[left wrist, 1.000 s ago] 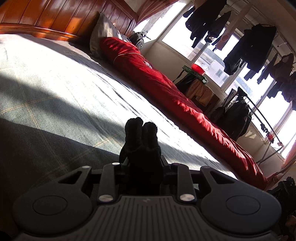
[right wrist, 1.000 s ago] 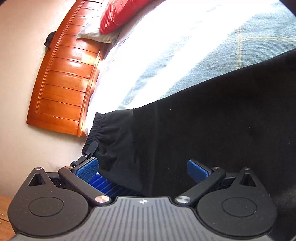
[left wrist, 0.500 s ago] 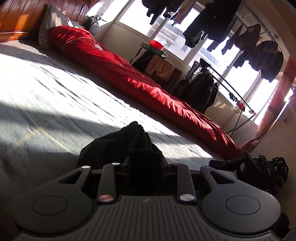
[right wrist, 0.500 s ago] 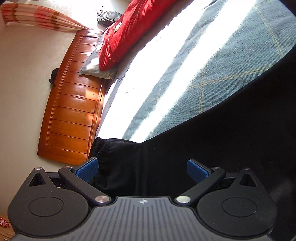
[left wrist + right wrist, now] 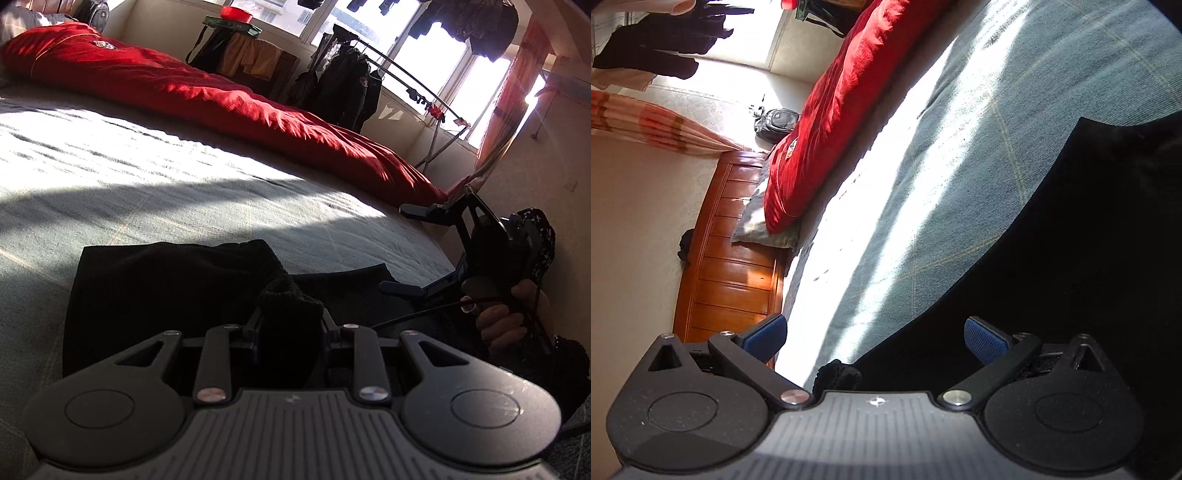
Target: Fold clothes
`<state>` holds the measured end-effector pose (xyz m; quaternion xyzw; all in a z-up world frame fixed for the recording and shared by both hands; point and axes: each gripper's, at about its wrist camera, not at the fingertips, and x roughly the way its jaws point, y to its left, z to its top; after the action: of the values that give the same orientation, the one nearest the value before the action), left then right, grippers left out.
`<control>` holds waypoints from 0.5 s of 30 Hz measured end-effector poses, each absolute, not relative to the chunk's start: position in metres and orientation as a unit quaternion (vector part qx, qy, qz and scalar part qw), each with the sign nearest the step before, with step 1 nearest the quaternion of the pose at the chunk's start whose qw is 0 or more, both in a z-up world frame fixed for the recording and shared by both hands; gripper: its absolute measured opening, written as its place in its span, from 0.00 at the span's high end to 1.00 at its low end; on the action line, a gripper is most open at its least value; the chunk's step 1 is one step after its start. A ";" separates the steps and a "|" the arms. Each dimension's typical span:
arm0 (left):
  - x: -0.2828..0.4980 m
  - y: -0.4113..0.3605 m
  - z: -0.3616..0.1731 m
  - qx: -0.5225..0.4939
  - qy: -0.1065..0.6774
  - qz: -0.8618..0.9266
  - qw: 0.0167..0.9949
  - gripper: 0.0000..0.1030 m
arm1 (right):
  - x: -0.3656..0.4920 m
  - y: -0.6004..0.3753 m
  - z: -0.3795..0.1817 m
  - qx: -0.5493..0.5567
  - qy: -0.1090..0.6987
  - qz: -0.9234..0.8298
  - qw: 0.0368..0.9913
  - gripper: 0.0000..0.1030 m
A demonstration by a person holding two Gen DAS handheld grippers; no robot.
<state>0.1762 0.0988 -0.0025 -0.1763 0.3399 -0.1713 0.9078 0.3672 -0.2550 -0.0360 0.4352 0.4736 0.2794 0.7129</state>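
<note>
A bunched fold of the black garment [image 5: 166, 288] — spread on the grey bedspread [image 5: 147, 192] — is pinched in the left gripper [image 5: 290, 325]; the right gripper [image 5: 875, 334] is held wide apart, nothing gripped.

bed [image 5: 184, 177] open ahead, red quilt [image 5: 221, 99] bordering

Hard sunlight from the windows [image 5: 476, 74] at one o'clock blows out the bedspread [image 5: 155, 162]; deep shadows swallow foreground detail; fisheye bends every edge.
</note>
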 end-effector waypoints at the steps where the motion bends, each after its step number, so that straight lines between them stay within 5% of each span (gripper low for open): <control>1: 0.177 0.093 -0.006 -0.167 0.349 -0.176 0.905 0.74 | 0.368 -0.258 -0.037 0.437 0.472 0.276 0.714 0.00; 15: 0.191 0.062 -0.031 -0.096 0.436 -0.162 0.880 0.68 | 0.365 -0.275 -0.042 0.449 0.465 0.266 0.715 0.00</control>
<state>0.1908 0.0616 -0.0311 -0.0960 0.4364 -0.1624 0.8798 0.3654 -0.2748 -0.0420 0.4488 0.4647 0.2665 0.7153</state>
